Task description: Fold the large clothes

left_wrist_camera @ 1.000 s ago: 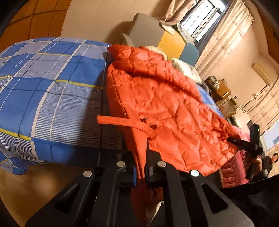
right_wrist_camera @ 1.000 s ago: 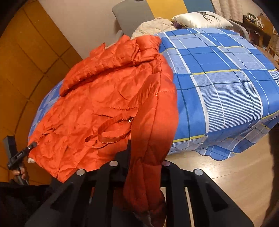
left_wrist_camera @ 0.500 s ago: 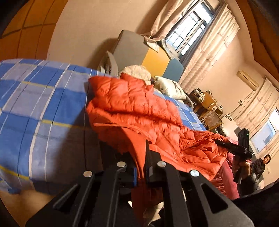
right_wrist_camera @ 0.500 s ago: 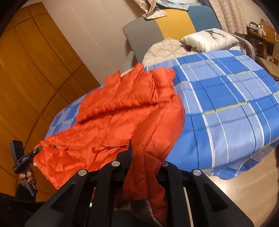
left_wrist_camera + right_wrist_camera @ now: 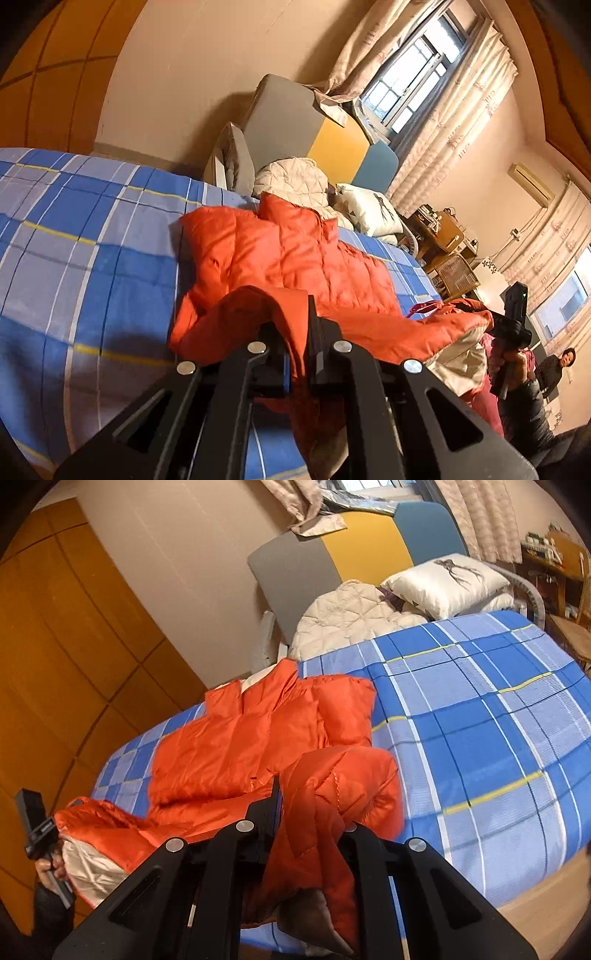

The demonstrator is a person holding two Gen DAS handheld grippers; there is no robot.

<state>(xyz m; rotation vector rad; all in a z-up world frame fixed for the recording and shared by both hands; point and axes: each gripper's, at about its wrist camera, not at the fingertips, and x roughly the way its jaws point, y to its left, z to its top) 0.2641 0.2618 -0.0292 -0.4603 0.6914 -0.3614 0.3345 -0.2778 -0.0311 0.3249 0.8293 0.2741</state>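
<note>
So both claws are pinched tight on the bottom hem of the orange puffer jacket (image 5: 295,254): the left claw (image 5: 297,354) has a thin fold of the edge clamped between its jaws, and the right claw (image 5: 310,823) is closed on a fatter bunch of quilted fabric at the other corner. The jacket lies on the blue plaid bed (image 5: 480,716), collar end toward the headboard (image 5: 332,550), hem end lifted off the sheet in both claws and doubled toward the collar.

Tip for this fold: keep both hands level and the same distance apart so the hem stays taut, carry it straight up the length and lay it on the shoulders, then let go together. Puffer fabric is slippery and springy, so I'd press it flat before releasing.

Long axis runs from the foot of the bed toward the headboard, collar pointing at the cream quilted jacket (image 5: 351,616) and pillow (image 5: 447,583). Can't really tell where the sleeves are tucked, the bunching hides them.
</note>
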